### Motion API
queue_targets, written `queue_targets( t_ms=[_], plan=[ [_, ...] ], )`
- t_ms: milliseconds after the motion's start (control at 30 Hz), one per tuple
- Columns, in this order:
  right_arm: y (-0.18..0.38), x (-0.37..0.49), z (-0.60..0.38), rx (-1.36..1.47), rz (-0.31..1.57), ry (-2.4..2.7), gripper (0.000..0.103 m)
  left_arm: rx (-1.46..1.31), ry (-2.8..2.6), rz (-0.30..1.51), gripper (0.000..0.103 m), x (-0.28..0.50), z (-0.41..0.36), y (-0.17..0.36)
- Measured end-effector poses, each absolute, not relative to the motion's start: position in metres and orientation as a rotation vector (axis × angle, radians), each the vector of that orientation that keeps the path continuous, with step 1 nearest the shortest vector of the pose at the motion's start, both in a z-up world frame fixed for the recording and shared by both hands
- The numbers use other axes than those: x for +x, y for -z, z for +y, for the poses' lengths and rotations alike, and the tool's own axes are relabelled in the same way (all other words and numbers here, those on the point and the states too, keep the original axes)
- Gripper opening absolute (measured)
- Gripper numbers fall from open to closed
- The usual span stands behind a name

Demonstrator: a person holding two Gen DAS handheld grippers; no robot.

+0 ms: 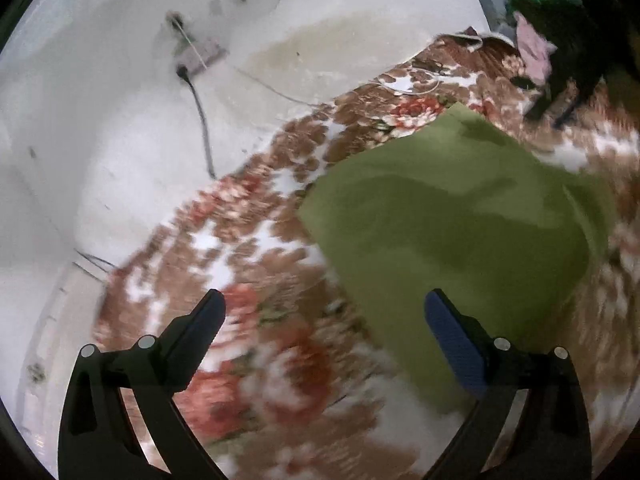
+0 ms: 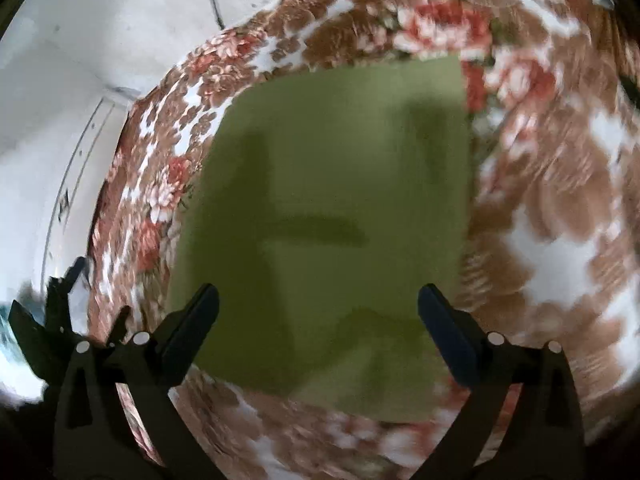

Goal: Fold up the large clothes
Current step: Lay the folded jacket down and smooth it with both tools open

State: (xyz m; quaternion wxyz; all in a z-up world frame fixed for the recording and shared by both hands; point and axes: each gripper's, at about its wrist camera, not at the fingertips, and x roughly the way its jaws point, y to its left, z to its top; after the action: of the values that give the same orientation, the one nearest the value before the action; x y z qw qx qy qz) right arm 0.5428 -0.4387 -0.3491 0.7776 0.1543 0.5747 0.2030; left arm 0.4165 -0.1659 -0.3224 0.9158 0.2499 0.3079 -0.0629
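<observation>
1. Green cloth (image 2: 328,216), folded into a flat rectangle, lies on a blanket (image 2: 552,240) with a brown, white and red flower pattern.
2. From the right wrist view the cloth fills the middle of the scene, with blanket showing on its left, right, near and far sides.
3. Right gripper (image 2: 318,328) is released, its two fingers spread wide over the near part of the cloth and holding nothing; whether the tips touch the fabric cannot be told.
4. Left gripper (image 1: 324,328) is also released and empty, hanging above the blanket (image 1: 248,248) with its right finger (image 1: 456,344) in front of the cloth's near edge.
5. From the left wrist view the cloth (image 1: 452,216) sits to the right of centre, one corner pointing far.
6. Pale floor (image 1: 120,120) lies to the left of the blanket, with a power strip (image 1: 198,54) and a dark cable (image 1: 202,128) running toward the blanket's edge.
7. Far right on the blanket sit a dark bundle (image 1: 568,40) and a pink cloth (image 1: 534,50), well apart from the green one; both are blurred.
8. White thin cord (image 1: 412,86) lies on the far part of the blanket.
</observation>
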Motion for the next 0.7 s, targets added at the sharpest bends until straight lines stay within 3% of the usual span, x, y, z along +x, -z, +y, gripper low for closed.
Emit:
queue_targets(
  t_ms=[67,200,367,400,500,533,700],
  plan=[
    [0.389,0.545,-0.435,0.389,1.322,-0.376,0.096,0.508,0.183,0.696,0.098,0.426,-0.172,0.352],
    [0.421,0.54,-0.429,0.134,1.295,-0.345,0.061,0.551,0.218,0.752,0.098,0.429,-0.165,0.406],
    [0.428,0.533,-0.422,-0.025,1.239,-0.389,0.058,0.558,0.247,0.742,0.098,0.43,-0.16,0.414],
    [0.426,0.533,-0.422,-0.048,1.237,-0.383,0.061,0.538,0.252,0.763,0.098,0.432,-0.159,0.411],
    [0.409,0.531,-0.408,-0.134,1.231,-0.333,0.089,0.54,0.249,0.763,0.098,0.436,-0.158,0.383],
    [0.4,0.532,-0.407,-0.125,1.215,-0.335,0.093,0.522,0.253,0.741,0.098,0.436,-0.156,0.369],
    [0.342,0.586,-0.402,-0.005,1.079,-0.303,0.098,0.334,0.293,0.724,0.098,0.482,-0.145,0.318]
  ],
)
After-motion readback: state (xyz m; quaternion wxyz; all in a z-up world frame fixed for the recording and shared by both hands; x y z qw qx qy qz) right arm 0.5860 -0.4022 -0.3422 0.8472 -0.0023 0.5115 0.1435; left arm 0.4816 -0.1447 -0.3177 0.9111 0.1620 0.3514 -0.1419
